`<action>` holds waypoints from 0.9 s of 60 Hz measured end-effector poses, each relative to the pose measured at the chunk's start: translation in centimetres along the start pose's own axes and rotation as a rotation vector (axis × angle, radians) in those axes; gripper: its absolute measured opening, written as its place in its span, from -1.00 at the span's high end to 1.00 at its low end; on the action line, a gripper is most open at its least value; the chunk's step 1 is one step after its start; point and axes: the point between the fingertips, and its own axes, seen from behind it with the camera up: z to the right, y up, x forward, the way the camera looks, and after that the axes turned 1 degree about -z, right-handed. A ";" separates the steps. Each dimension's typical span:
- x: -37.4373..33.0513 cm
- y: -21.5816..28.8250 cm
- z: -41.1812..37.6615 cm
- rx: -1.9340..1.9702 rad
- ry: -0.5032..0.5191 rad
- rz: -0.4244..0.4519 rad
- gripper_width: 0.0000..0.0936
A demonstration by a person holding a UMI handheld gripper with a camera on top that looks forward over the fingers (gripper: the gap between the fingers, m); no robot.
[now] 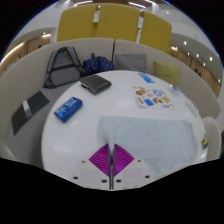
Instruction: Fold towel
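A pale grey-white towel (152, 138) lies spread on the round white table (70, 140), ahead and to the right of my fingers. My gripper (110, 152) is low over the towel's near left edge. The two magenta pads (100, 160) press together, with a thin pale sliver of towel cloth pinched between them at the tips. The part of the towel under the fingers is hidden.
On the table beyond the towel are a blue packet (67, 109), a dark flat case (96, 84), a sheet with coloured pictures (152, 96) and a small blue item (147, 77). A black bag (59, 66) and a dark chair (28, 112) stand to the left.
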 end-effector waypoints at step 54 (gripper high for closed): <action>-6.9 1.3 26.1 0.200 -0.121 0.059 -0.76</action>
